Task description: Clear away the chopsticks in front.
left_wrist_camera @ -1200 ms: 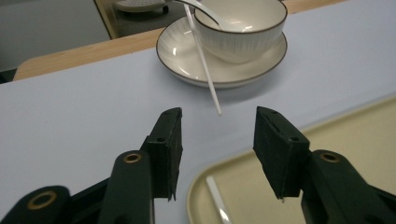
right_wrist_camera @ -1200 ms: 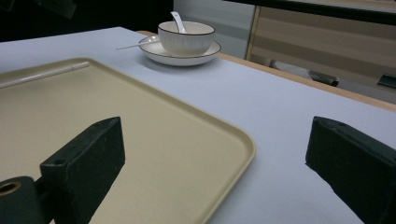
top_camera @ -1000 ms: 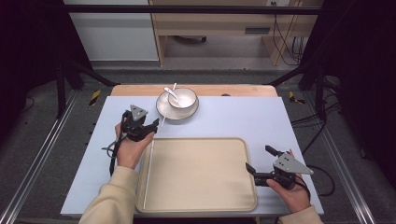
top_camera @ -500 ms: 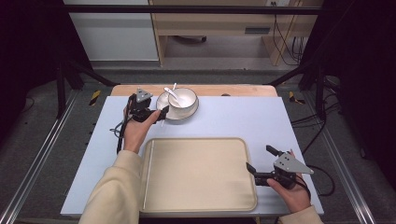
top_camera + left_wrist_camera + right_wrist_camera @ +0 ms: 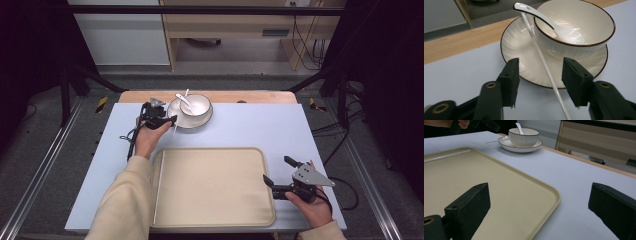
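Now left tool (image 5: 539, 82) gapes around the thin white stick (image 5: 546, 67), unclamped; right tool (image 5: 544, 207) spreads wide, empty.

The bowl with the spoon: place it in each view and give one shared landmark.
High view: bowl at the table's far edge, left of centre.
Left gripper view: bowl upper right, beyond the open left claw.
Right gripper view: bowl top centre.
Shared landmark: the plate under it.

Bare tray (image 5: 210, 190), clear passage above
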Demonstrator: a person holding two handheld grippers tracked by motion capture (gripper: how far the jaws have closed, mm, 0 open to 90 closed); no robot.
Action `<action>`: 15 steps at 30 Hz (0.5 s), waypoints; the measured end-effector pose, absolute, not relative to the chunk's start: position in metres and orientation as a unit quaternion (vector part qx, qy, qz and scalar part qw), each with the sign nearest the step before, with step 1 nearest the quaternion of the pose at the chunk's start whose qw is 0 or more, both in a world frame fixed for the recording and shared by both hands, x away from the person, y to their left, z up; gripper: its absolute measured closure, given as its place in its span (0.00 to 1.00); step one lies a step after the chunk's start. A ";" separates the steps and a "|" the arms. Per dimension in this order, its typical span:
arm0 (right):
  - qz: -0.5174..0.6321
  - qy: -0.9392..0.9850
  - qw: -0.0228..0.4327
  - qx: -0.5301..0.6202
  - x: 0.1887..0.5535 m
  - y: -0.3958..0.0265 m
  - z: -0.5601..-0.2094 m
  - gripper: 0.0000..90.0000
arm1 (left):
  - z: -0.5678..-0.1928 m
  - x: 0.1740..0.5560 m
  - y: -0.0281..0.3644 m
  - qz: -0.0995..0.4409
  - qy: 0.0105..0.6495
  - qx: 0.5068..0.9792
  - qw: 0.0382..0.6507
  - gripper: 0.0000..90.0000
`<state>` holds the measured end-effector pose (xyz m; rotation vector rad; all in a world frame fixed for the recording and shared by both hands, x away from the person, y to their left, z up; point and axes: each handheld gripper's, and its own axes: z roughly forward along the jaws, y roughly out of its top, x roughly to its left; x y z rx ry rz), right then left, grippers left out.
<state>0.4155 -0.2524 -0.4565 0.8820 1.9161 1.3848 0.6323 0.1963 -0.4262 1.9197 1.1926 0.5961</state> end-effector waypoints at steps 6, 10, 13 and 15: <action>0.524 0.724 0.303 0.331 0.415 -0.252 -0.456 0.05 | -0.434 0.637 0.184 0.232 0.466 0.767 0.375 0.58; 0.524 0.724 0.304 0.331 0.415 -0.252 -0.456 0.05 | -0.441 0.640 0.181 0.232 0.472 0.768 0.366 0.56; 0.523 0.724 0.303 0.331 0.416 -0.252 -0.456 0.05 | -0.443 0.642 0.179 0.236 0.472 0.766 0.368 0.59; 0.523 0.725 0.302 0.331 0.416 -0.252 -0.456 0.05 | -0.445 0.643 0.178 0.244 0.471 0.766 0.363 0.64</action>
